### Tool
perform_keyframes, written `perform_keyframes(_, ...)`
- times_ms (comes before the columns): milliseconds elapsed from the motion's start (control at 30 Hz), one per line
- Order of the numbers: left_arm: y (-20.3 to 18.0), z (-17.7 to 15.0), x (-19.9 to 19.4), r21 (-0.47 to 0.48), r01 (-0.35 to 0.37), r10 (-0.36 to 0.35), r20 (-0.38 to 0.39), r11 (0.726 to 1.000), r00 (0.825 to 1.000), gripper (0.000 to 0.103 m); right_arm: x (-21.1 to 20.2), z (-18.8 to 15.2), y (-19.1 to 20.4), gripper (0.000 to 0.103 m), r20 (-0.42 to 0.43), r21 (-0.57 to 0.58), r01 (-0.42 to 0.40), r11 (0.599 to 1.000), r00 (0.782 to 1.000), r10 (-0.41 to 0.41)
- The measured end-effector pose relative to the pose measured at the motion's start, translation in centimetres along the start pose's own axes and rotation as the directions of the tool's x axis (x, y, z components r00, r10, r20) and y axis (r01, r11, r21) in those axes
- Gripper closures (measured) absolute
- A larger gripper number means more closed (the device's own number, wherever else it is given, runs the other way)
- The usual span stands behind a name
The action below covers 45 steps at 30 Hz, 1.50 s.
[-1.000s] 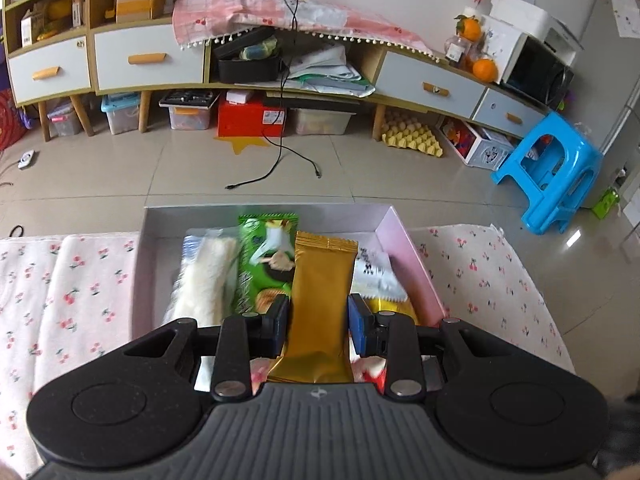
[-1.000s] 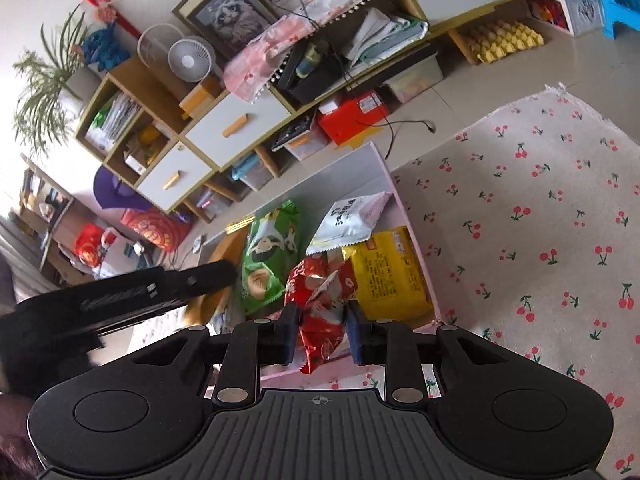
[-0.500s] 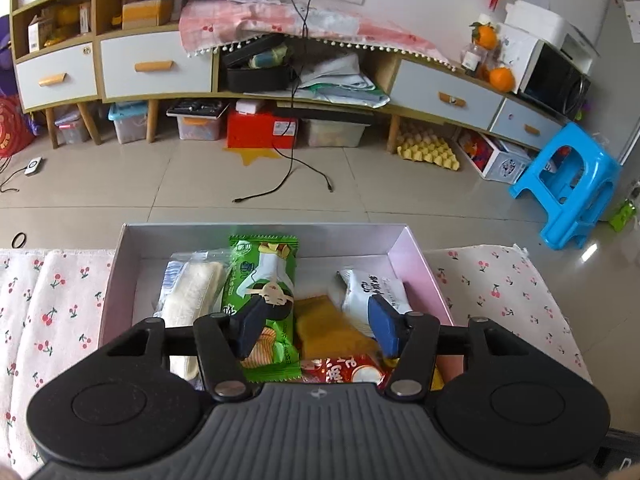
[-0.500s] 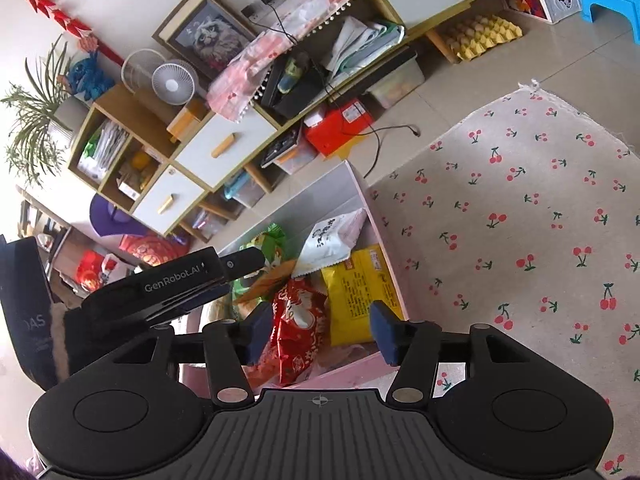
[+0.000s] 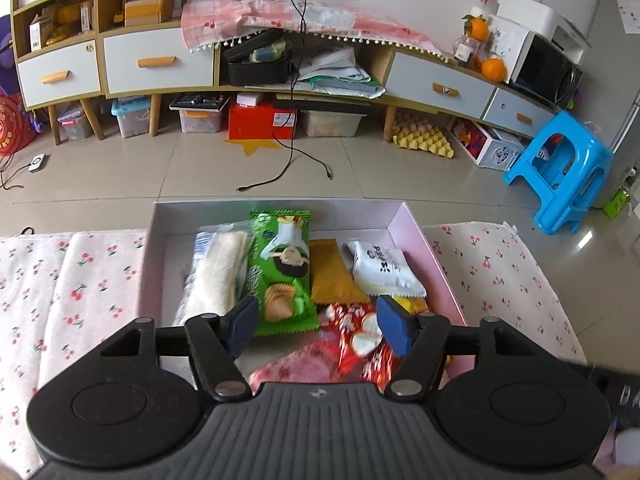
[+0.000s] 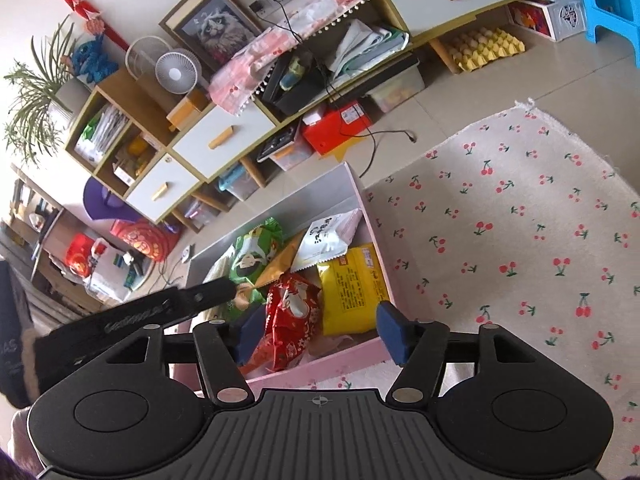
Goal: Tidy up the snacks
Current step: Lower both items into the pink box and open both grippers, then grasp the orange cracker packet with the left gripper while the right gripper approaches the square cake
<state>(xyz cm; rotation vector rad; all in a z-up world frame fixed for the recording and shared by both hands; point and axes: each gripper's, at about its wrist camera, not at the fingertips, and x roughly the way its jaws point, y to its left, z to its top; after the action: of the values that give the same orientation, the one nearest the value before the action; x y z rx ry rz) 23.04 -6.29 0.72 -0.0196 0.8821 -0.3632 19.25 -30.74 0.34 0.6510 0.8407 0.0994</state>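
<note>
Inspected with the pink box (image 5: 434, 258) as reference: found resting on the cherry-print cloth (image 5: 500, 276), far wall toward the tiled floor, lid off, interior filled with packets lying flat. Noted inside, from the left wall toward the right wall: pale wafer pack (image 5: 216, 276) along the left side, green chip packet (image 5: 282, 272) beside it, gold sachet (image 5: 330, 276) next, partly tucked under the green one, white packet (image 5: 382, 270) leaning toward the right wall, yellow packet (image 6: 352, 284) beneath it against that wall, red packet (image 6: 290, 312) at the near wall, crumpled and overlapping its neighbours. Found left gripper (image 5: 316, 322) poised above the near half of the box, jaws opening, roughly half spread, pads clear of every packet and nothing gripped; gold sachet lay loose on the box floor ahead of them. Found right gripper (image 6: 320, 334) above the near right corner, jaws likewise opening, half spread and empty; red packet lay below and between the pads, untouched. Judged both packets as set down where free floor remained, side by side so that labels stayed readable. Seen no snack on the cloth outside the box within either view. Judged sorting well advanced; remaining risk: red packet riding up over the near wall
</note>
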Motion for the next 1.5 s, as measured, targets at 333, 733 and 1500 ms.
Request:
perform_keyframes(333, 1.5, -3.1, -3.3, -0.005, -0.021, 0.020, -0.015, 1.000, 1.000, 0.029, -2.2, -0.8, 0.4, 0.030, -0.008, -0.037, 0.029, 0.999, 1.000, -0.029)
perform_keyframes(733, 2.5, -8.1, -5.6, -0.055, -0.068, 0.065, -0.062, 0.996, 0.996, 0.010, -3.7, -3.8, 1.7, 0.017, -0.058, -0.198, 0.084, 0.977, 0.994, -0.098)
perform_keyframes(1500, 1.7, -12.8, -5.3, -0.055, -0.160, 0.155, -0.087, 0.986, 0.984, 0.010, -2.9, -8.3, 0.6, 0.016, -0.142, -0.455, 0.184, 0.871, 0.951, -0.275)
